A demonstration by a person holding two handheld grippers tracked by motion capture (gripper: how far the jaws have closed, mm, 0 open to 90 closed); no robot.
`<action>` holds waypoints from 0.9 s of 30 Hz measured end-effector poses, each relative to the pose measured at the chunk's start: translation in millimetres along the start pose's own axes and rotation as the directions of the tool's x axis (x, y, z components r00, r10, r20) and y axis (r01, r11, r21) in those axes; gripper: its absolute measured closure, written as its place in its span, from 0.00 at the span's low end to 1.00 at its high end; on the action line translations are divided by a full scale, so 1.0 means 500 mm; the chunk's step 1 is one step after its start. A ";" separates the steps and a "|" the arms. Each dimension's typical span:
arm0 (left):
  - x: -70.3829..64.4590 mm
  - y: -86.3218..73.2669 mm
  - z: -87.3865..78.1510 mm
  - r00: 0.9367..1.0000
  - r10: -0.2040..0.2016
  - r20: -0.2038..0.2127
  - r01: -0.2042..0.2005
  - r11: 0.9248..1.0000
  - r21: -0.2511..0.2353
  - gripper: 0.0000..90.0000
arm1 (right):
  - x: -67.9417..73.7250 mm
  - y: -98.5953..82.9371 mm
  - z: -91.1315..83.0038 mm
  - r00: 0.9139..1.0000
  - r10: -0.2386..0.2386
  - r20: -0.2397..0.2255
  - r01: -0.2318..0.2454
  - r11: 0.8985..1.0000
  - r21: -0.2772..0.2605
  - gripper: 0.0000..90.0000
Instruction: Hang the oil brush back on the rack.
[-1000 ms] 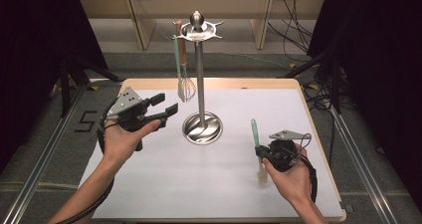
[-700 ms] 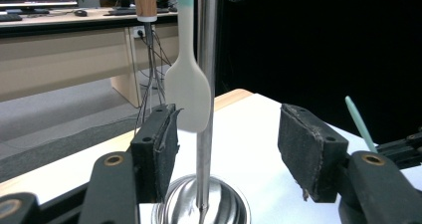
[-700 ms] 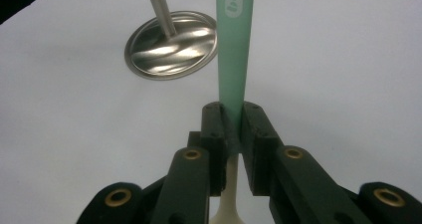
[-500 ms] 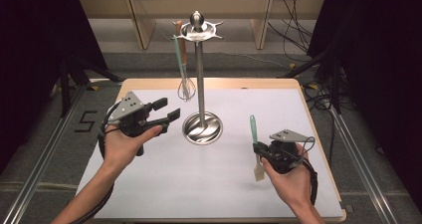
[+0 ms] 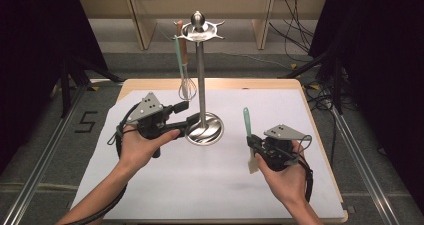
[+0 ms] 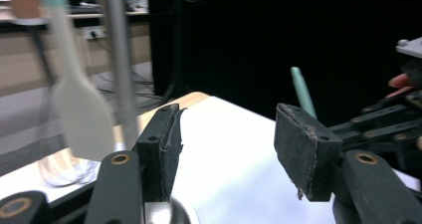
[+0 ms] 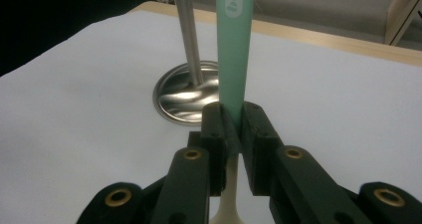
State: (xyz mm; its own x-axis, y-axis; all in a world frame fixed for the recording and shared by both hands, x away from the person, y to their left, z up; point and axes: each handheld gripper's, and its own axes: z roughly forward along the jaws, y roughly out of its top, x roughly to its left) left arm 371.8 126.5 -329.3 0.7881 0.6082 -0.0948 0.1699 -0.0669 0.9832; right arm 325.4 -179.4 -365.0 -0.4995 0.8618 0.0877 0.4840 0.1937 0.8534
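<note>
Right gripper (image 5: 253, 146), lower right of the high view: jaws pinch the green-handled spatula (image 5: 248, 130) upright, handle up and pale blade below. Left gripper (image 5: 187, 113), left of centre: jaws spread with nothing between them, tips just beside the steel rack (image 5: 201, 85) base. A whisk (image 5: 186, 80) hangs from the rack's top, upper centre.

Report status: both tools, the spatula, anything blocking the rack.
Right tool shut on green-handled spatula. Left tool open beside rack pole. Whisk hangs there.
</note>
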 end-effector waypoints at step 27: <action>-0.067 0.015 0.091 0.993 -0.023 0.117 0.018 0.999 0.043 0.57 | 0.061 0.040 0.006 0.997 -0.067 -0.037 0.063 0.993 -0.096 0.91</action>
State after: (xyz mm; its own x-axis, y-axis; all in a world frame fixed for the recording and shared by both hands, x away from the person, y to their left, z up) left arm 373.7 69.7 -326.1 0.8480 0.5126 -0.1348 0.2092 -0.0901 0.9737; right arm 322.0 -147.6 -346.9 -0.5574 0.8288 0.0491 0.3800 0.2021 0.9026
